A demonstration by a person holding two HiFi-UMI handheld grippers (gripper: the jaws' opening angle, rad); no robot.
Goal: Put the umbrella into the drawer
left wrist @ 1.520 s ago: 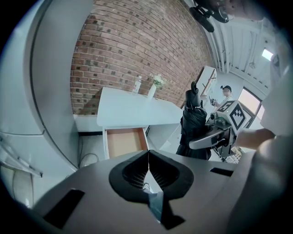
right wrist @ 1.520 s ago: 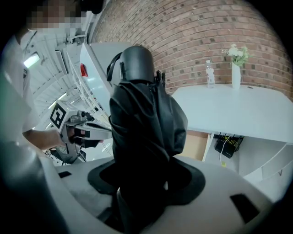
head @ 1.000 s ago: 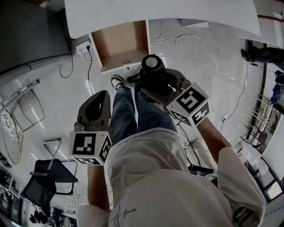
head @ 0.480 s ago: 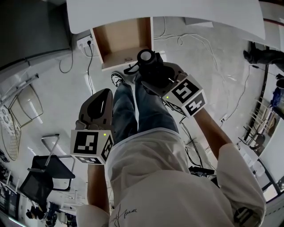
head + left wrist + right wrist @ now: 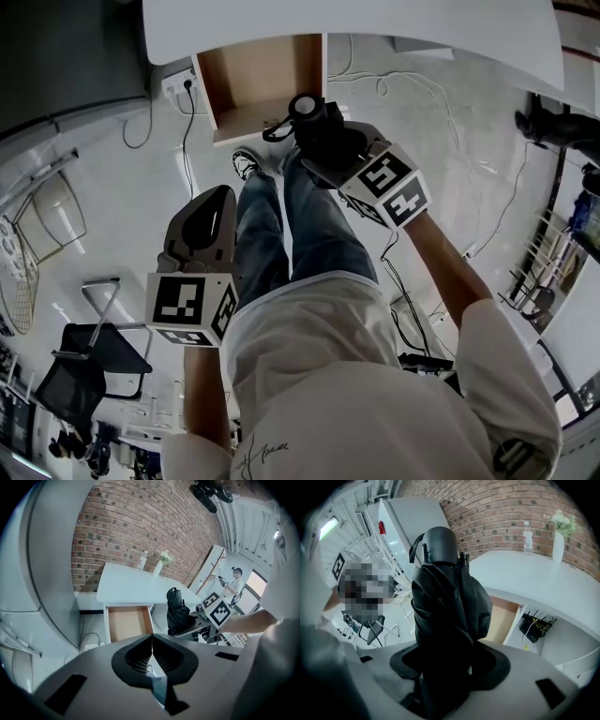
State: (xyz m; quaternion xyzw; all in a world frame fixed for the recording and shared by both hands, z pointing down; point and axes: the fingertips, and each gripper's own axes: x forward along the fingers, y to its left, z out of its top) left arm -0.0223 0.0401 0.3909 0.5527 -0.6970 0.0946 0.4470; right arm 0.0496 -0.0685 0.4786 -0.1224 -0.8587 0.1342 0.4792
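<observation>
A folded black umbrella [image 5: 314,122] stands upright in my right gripper [image 5: 323,155], which is shut on its lower part. In the head view its top sits just at the front edge of the open wooden drawer [image 5: 258,80] under the white table. The right gripper view shows the umbrella [image 5: 447,602] filling the middle, with the drawer [image 5: 501,618] behind it to the right. My left gripper [image 5: 211,202] hangs lower left beside my leg, jaws together with nothing held. From the left gripper view, the drawer [image 5: 127,623] and umbrella [image 5: 178,611] lie ahead.
A white table [image 5: 375,23] tops the drawer; a bottle [image 5: 527,538] and a vase [image 5: 558,545] stand on it. A power strip [image 5: 178,89] and cables [image 5: 422,94] lie on the floor. A black chair [image 5: 84,361] stands at the lower left.
My right gripper has carried the umbrella forward, closer to the drawer's front edge. The left gripper has stayed where it was.
</observation>
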